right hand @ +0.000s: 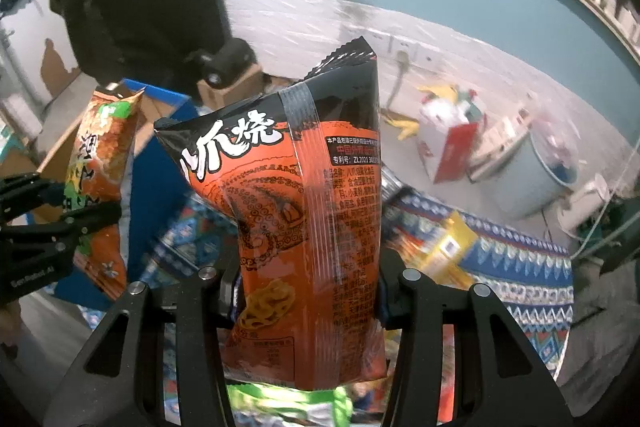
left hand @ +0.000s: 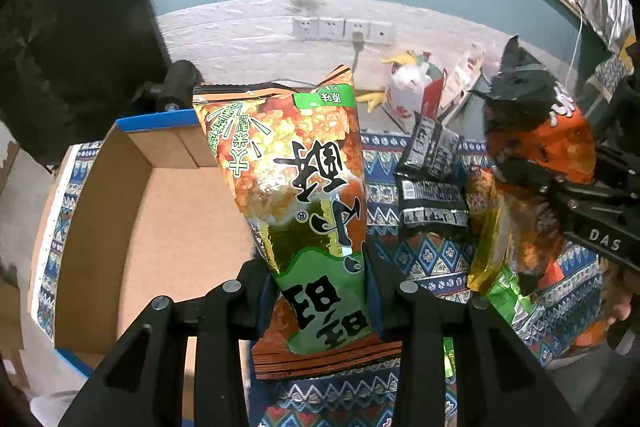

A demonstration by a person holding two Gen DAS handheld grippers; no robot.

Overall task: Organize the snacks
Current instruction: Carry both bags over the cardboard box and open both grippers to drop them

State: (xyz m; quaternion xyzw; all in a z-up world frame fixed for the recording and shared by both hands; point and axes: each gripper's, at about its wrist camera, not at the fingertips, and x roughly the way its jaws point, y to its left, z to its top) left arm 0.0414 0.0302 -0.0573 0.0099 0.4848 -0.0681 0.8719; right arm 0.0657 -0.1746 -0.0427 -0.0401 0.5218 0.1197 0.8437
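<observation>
Left bag: green-and-orange rice cracker bag [left hand: 304, 195], upright, printed upside down to the left wrist camera, crimped end toward the lens. Sits over the seam between the cardboard box and the cloth.
Left gripper [left hand: 320, 291]: narrow, both pads pinching the lower part of that bag; bag is clear of the table.
Right bag: orange-and-black octopus-print snack bag [right hand: 308, 211], upright, back seam with a clear tape strip facing the camera, black crimped top.
Right gripper [right hand: 308, 291]: moderate gap, pads pressed against both sides of the bag's lower half; holding it off the cloth.
Cross-view: each gripper shows in the other camera, left one at the left edge of the right view, right one at the right edge of the left view, each with its bag.
Cardboard box [left hand: 120, 211]: open, blue tape on the rim, left of the left bag.
Tablecloth [left hand: 432, 259]: blue geometric pattern, under everything.
Loose snacks: black packets [left hand: 432, 183] on the cloth between the two grippers; a green packet [right hand: 288, 403] below the right bag, blurred, probably more snacks around it.
Background: white outlets [left hand: 340, 29] on the wall; red-and-white carton [right hand: 448, 143] on the floor.
</observation>
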